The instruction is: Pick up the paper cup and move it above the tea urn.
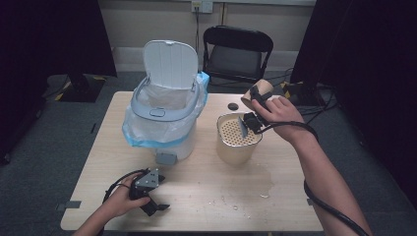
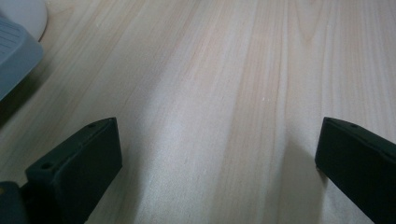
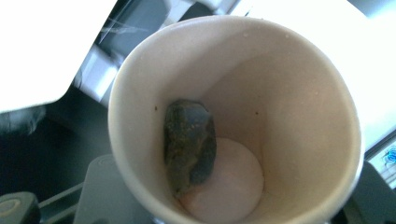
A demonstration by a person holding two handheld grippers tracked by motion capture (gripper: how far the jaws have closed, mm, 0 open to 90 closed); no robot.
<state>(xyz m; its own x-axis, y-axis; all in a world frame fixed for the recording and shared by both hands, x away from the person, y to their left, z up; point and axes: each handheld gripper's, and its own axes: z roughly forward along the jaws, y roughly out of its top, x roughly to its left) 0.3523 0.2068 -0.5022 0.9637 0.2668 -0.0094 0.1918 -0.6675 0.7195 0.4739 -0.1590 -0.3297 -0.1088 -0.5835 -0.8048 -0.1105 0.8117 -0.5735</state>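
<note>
Meanwhile, the right hand-held gripper (image 1: 253, 105) clamps a light, crushable paper cup (image 3: 233, 116) by its wall above the strainer pot (image 1: 238, 140), wet teabag (image 3: 189, 144) clinging inside; the left hand-held gripper (image 2: 219, 154) rests open.

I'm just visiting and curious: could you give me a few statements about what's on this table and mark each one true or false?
1. The white bin's lid stands open. True.
2. The paper cup in the right tool is empty. False: a dark, wet tea bag clings to its inside wall.
3. The left tool holds a spoon. False: its jaws stand apart over bare table.
4. A round container with a perforated top stands right of the bin. True.
</note>
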